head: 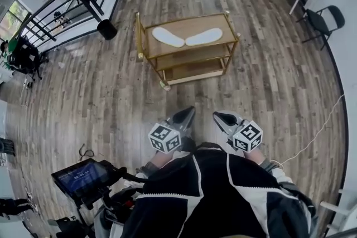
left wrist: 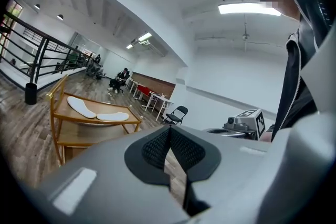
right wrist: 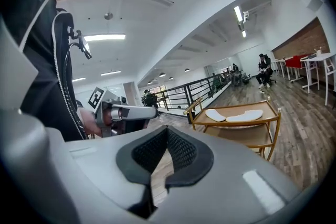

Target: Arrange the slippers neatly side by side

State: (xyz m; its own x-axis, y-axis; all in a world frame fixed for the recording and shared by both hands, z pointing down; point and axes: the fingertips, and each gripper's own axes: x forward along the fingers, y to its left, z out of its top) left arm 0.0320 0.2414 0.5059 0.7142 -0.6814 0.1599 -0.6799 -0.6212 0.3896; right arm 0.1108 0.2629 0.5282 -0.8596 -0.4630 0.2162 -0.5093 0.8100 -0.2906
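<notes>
We note left slipper [head: 168, 37], right slipper [head: 204, 37] ends meeting on desk [head: 220, 25], long axes in shallow V; left hand-held gripper [head: 188, 111], right hand-held gripper [head: 216, 115] pressed together, empty

No legible text, brand, number or sign in any view. The closest things are the black-and-white square marker patterns on the left cube [head: 165, 138] of the left gripper [head: 187, 112] and the right cube [head: 247, 136] of the right gripper [head: 218, 116]. They're pixel-block codes, with no letters or digits. The screen [head: 83, 178] at lower left of the head view glows blue with a few pale lines on it, too small and blurred to read.
</notes>
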